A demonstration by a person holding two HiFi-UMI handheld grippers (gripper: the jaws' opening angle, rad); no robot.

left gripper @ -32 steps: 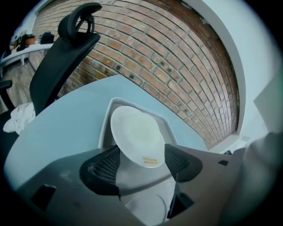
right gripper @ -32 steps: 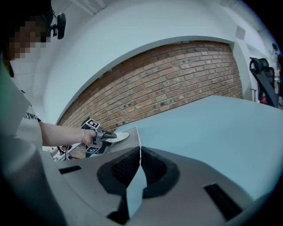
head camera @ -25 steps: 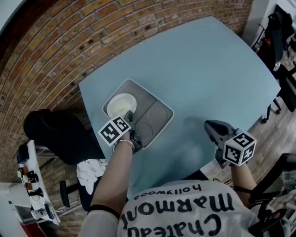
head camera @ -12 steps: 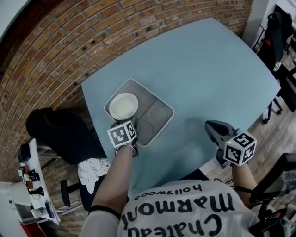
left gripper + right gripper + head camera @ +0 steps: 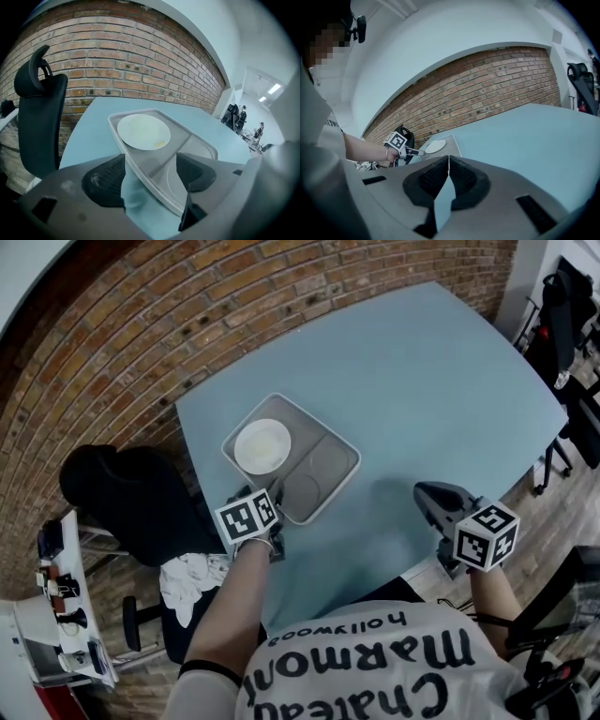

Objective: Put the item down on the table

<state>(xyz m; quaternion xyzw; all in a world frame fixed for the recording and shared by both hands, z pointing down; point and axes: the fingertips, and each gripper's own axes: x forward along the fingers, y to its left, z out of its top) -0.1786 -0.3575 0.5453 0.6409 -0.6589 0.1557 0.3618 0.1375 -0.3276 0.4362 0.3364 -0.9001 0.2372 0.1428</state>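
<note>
On the blue table (image 5: 422, 362) the grey tray (image 5: 325, 461) lies flat, a white plate (image 5: 262, 445) in it. The left gripper (image 5: 150, 174) has jaws wide around the tray's near corner, apparently not touching. The right gripper (image 5: 449, 169) has jaws together, empty.

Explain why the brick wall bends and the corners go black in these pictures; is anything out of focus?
Head view: wide lens bows the brick wall; even light, only a faint shadow on the table by the right gripper. Left gripper view: black fisheye corners, near fingers soft, plate sharper. Right gripper view: wall arches strongly; a mosaic patch sits top left.
</note>
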